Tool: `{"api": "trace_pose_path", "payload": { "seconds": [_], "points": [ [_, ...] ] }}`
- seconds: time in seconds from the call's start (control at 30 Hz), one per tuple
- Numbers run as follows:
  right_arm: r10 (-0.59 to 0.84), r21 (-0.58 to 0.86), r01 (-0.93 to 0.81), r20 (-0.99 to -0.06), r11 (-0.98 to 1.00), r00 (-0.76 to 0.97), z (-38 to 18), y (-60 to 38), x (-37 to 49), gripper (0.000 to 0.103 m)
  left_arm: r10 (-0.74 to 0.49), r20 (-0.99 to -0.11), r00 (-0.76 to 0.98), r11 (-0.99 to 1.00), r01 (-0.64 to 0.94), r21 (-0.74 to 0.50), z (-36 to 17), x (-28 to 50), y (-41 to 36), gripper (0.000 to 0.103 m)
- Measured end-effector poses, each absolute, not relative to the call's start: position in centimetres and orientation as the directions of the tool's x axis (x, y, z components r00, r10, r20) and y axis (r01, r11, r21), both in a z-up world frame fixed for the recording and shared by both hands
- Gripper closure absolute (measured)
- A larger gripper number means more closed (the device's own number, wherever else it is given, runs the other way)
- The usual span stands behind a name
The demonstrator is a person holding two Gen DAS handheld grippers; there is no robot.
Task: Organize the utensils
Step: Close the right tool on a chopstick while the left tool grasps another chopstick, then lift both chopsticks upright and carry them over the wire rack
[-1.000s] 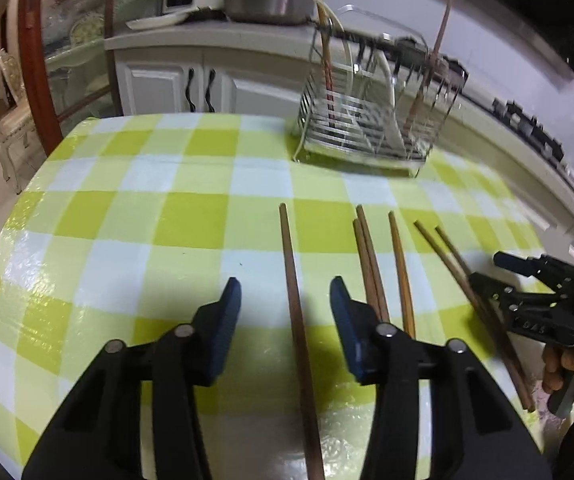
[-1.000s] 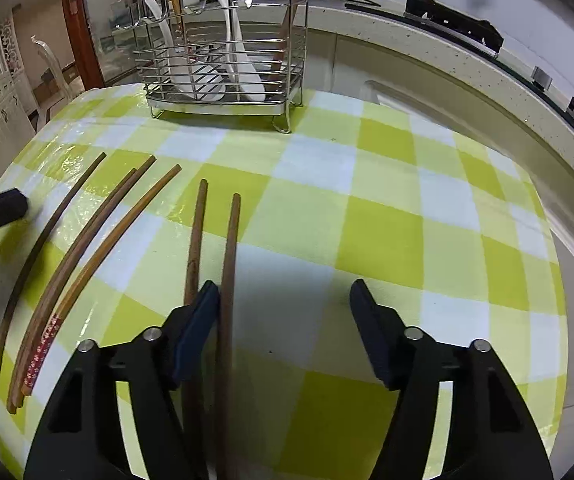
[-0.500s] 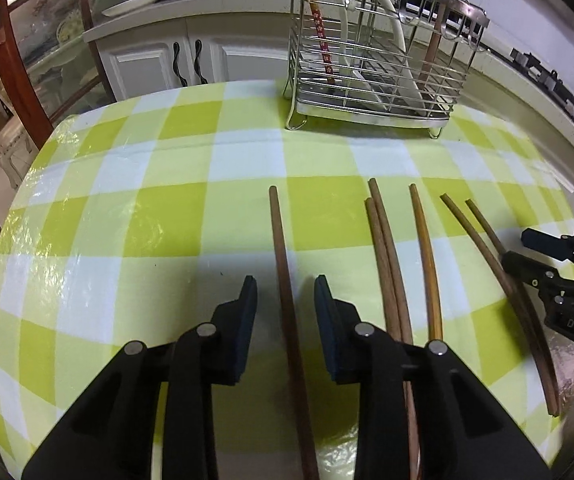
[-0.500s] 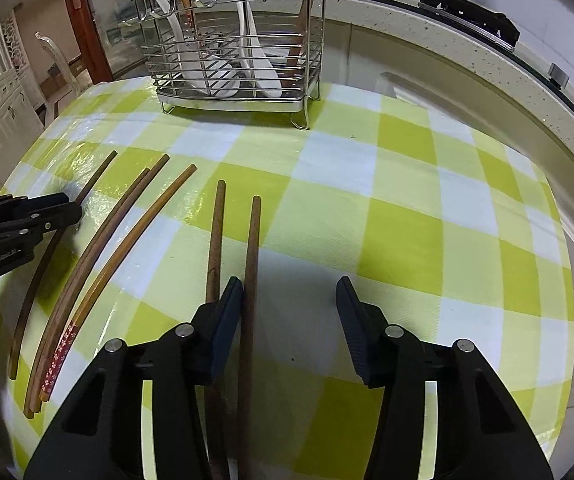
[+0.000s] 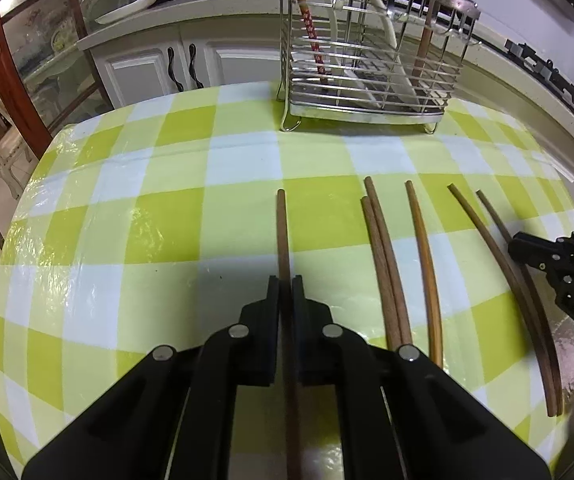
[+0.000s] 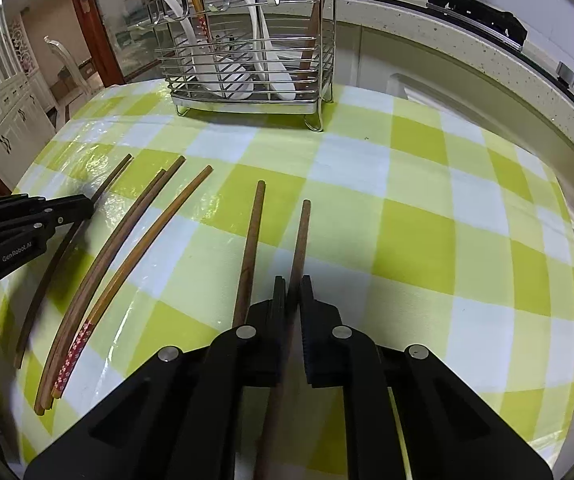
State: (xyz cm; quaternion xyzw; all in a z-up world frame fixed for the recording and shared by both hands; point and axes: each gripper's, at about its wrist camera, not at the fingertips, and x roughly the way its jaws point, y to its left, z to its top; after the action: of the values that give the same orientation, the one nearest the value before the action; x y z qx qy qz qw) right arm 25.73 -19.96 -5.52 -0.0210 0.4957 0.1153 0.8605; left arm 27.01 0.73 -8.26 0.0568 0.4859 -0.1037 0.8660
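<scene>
Green, yellow and white checked cloth [image 5: 167, 216]; brown chopsticks [image 5: 383, 256], one red-flowered [image 6: 73, 350]; black grippers [image 5: 285, 280]; silver rack [image 5: 367, 60].

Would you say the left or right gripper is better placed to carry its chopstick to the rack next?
Probably right: both grippers are shut on chopsticks, but the rack looks slightly closer to it.

Six long brown wooden chopsticks [image 5: 423, 256] lie roughly parallel on the green-and-white checked cloth, two touching as a pair. A wire metal utensil rack [image 5: 367, 60] stands upright beyond them, holding white spoons [image 6: 263, 56] and apparently two more chopsticks.
</scene>
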Motion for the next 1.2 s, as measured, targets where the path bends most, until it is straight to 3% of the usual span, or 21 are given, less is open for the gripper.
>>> {"api": "trace_pose_path", "payload": {
  "seconds": [1.2],
  "points": [
    [0.164, 0.073, -0.157, -0.679, 0.985, 0.715, 7.1, -22.4, 21.2, 0.094, -0.212, -0.629, 0.748, 0.974, 0.216, -0.072, 3.3, 20.7, 2.4, 0.097]
  ]
}}
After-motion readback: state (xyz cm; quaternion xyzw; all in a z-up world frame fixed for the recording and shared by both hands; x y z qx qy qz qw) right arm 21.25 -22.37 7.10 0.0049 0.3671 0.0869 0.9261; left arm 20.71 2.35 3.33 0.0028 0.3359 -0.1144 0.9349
